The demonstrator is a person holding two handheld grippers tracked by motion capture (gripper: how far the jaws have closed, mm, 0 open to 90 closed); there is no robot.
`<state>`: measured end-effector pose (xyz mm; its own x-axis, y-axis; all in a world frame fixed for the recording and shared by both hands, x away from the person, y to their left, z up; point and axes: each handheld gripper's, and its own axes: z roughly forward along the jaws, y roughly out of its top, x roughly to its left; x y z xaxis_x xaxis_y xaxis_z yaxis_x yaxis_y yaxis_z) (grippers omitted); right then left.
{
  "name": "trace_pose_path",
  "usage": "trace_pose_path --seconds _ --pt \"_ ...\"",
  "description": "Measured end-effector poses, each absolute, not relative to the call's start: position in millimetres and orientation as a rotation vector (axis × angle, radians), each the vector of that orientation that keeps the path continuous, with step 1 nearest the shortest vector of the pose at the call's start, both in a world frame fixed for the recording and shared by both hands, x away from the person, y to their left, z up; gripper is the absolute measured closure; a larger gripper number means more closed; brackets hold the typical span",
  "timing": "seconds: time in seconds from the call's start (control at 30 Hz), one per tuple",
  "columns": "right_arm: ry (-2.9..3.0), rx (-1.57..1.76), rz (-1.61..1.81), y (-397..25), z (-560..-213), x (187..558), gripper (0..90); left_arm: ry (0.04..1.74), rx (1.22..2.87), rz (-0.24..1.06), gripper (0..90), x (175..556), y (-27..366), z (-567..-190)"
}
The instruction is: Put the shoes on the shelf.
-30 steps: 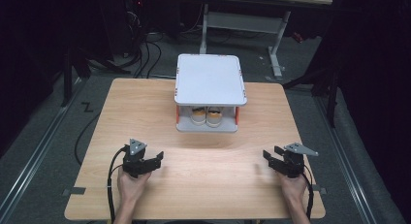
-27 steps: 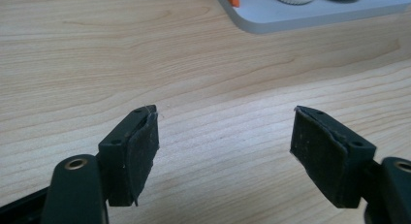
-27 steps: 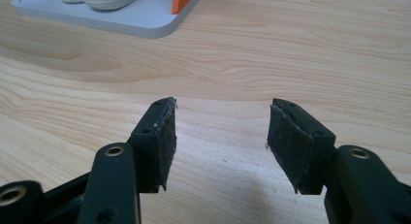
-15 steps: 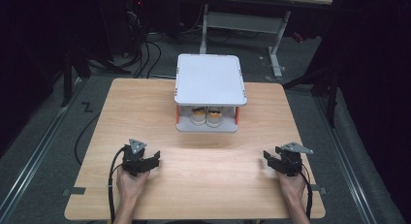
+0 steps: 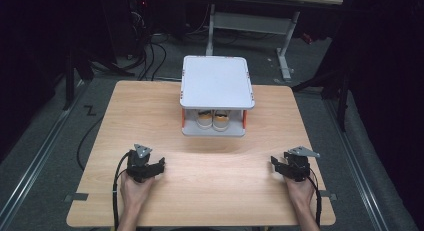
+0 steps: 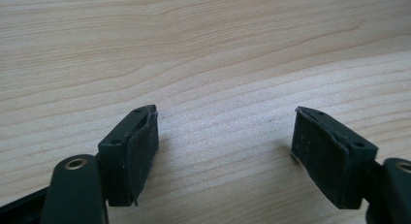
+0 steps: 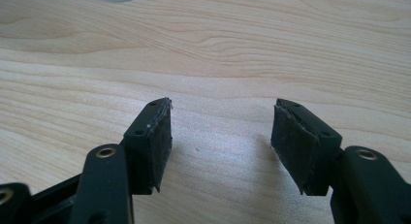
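In the high view we see the left gripper [image 5: 156, 166] and the right gripper [image 5: 276, 163] low over the wooden table [image 5: 150, 116], each in a hand. Well ahead of both stands a small white two-tier rack [image 5: 216, 81] with a pair of shoes [image 5: 213, 120] on its lower shelf.

In the left gripper view our fingers [image 6: 140, 146] are spread wide, holding nothing, bare wood between them.

In the right gripper view the fingers [image 7: 155, 136] also gape, empty, over the tabletop.
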<state>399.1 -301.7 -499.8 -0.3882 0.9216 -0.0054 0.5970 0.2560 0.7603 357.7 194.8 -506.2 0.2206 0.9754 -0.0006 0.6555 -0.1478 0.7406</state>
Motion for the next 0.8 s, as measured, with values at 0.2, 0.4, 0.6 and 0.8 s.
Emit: trace_pose_path --seconds 0.2,0.4,0.6,0.8 --pt "2.105 1.388 0.904 -301.2 -501.0 401.1 38.6 1.507 1.882 0.668 25.1 357.3 194.2 -506.2" --pt "2.104 1.391 0.904 -301.4 -501.0 401.3 37.5 1.506 1.881 0.669 25.1 357.3 194.2 -506.3" --pt "2.101 1.396 0.901 -301.5 -501.0 401.4 37.0 1.506 1.881 0.667 24.8 357.3 194.1 -506.4" --pt "2.099 1.400 0.901 -301.5 -501.0 401.5 36.4 1.501 1.885 0.664 24.0 355.6 192.6 -506.4"
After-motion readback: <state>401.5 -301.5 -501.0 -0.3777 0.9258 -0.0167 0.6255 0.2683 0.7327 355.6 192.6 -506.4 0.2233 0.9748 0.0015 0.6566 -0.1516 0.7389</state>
